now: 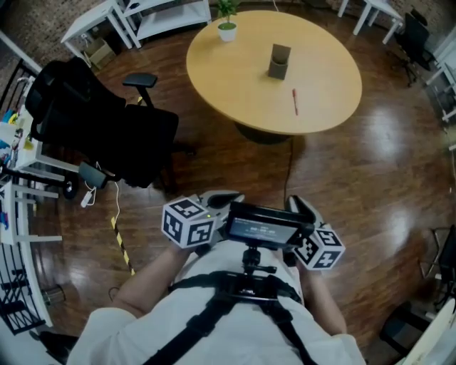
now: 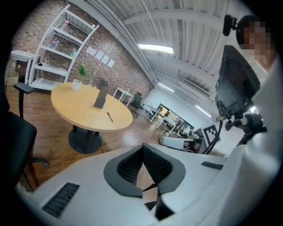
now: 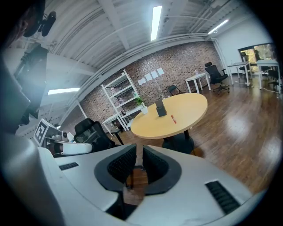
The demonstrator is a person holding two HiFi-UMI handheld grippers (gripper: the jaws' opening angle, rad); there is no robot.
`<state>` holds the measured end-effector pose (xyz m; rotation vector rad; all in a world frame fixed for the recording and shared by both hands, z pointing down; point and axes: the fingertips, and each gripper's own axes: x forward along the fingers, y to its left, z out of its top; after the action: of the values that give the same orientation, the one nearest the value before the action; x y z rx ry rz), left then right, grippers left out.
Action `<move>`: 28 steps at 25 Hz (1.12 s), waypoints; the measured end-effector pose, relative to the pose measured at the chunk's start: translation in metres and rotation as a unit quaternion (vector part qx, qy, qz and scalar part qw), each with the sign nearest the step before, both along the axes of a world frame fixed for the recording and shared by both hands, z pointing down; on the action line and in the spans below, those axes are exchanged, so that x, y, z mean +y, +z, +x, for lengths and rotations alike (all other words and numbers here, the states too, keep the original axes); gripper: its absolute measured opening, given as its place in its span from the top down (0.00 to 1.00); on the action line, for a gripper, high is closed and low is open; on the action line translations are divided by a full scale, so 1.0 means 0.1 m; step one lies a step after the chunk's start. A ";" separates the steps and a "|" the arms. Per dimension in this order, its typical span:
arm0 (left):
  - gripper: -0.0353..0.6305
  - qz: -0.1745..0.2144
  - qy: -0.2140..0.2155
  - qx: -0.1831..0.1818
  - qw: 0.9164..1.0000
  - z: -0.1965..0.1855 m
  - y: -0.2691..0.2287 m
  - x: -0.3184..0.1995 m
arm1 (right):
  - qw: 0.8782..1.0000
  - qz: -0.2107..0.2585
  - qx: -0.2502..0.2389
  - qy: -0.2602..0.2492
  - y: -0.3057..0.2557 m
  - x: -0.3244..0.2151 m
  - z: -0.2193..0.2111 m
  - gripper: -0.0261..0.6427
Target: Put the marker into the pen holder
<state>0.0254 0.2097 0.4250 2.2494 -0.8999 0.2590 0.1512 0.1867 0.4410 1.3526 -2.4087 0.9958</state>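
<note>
A red marker [image 1: 295,101] lies on the round wooden table [image 1: 228,78], a little nearer to me than the dark grey pen holder [image 1: 279,62], which stands upright. Both grippers are held close to my body, far from the table. My left gripper [image 1: 221,198] has its fingertips touching, with nothing held. My right gripper [image 1: 303,207] shows a narrow gap with nothing in it. The left gripper view shows its jaws [image 2: 143,150] meeting, with the marker [image 2: 109,116] and holder [image 2: 101,95] far off. The right gripper [image 3: 138,154] faces the holder [image 3: 160,107] and marker [image 3: 173,118].
A small potted plant [image 1: 226,21] stands at the table's far edge. A black office chair [image 1: 92,121] is on the left of the wooden floor, with a striped cable strip [image 1: 121,242] near it. White desks and shelves line the room's edges.
</note>
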 end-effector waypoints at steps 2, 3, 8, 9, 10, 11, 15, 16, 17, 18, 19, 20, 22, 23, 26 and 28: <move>0.96 0.002 -0.001 -0.001 1.000 0.03 0.00 -0.01 | 1.000 0.001 -0.001 -0.001 0.00 -0.01 0.03 0.89; 0.96 0.002 -0.002 -0.001 1.000 0.03 0.00 -0.01 | 1.000 0.002 -0.001 -0.001 0.01 -0.02 0.03 0.89; 0.96 0.003 -0.008 -0.001 1.000 -0.01 0.00 -0.05 | 1.000 0.003 -0.002 -0.002 0.01 -0.05 0.02 0.89; 0.95 0.005 -0.008 -0.001 1.000 -0.01 -0.01 -0.06 | 1.000 0.004 -0.002 -0.001 0.00 -0.05 0.02 0.89; 0.95 0.006 -0.008 -0.001 1.000 -0.01 -0.02 -0.07 | 1.000 0.005 -0.001 0.000 -0.01 -0.06 0.03 0.89; 0.96 0.006 -0.008 0.000 1.000 -0.01 -0.02 -0.09 | 1.000 0.005 -0.001 0.001 -0.02 -0.08 0.04 0.89; 0.95 0.007 0.000 0.004 1.000 -0.03 0.01 -0.20 | 1.000 0.008 0.001 0.013 0.00 -0.16 0.04 0.89; 0.95 0.007 0.004 0.005 1.000 -0.04 0.02 -0.24 | 1.000 0.009 0.001 0.019 0.01 -0.19 0.05 0.89; 0.95 0.007 0.008 0.006 1.000 -0.04 0.04 -0.28 | 1.000 0.010 0.002 0.024 0.02 -0.23 0.06 0.89; 0.96 0.007 0.013 0.008 1.000 -0.04 0.05 -0.33 | 0.999 0.010 0.003 0.030 0.03 -0.27 0.07 0.89; 0.96 0.006 0.018 0.010 1.000 -0.05 0.07 -0.38 | 0.999 0.010 0.004 0.036 0.03 -0.32 0.08 0.89; 0.96 0.004 0.022 0.012 1.000 -0.05 0.08 -0.44 | 0.999 0.010 0.006 0.044 0.03 -0.37 0.09 0.89; 0.95 0.000 0.031 0.014 0.999 -0.05 0.09 -0.57 | 0.998 0.008 0.009 0.058 0.02 -0.50 0.13 0.89; 0.96 -0.001 0.035 0.014 0.999 -0.04 0.08 -0.65 | 0.998 0.007 0.010 0.063 0.02 -0.57 0.15 0.89; 0.96 -0.002 0.039 0.019 0.999 -0.09 0.06 -0.96 | 0.998 -0.001 0.018 0.068 0.02 -0.82 0.13 0.89; 0.96 -0.009 0.040 0.024 0.999 -0.15 0.08 -1.16 | 0.997 -0.009 0.022 0.072 0.06 -0.99 0.08 0.89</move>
<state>0.0103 0.0942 0.4335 2.2687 -0.7814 0.2480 0.1596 0.0874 0.4466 1.5437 -2.2929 1.0080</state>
